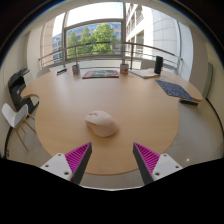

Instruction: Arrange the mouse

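A pale beige mouse point(101, 123) lies on the round wooden table point(60, 105), just ahead of my fingers and a little toward the left one. My gripper point(113, 160) is open, its magenta pads point(76, 158) spread wide with nothing between them. The mouse is apart from both fingers.
At the table's far side lie a dark mouse mat point(99, 73), a laptop or keyboard point(177, 90) on the right, and small upright objects point(158, 65). Chairs point(17, 112) stand at the left. Windows and a railing are beyond.
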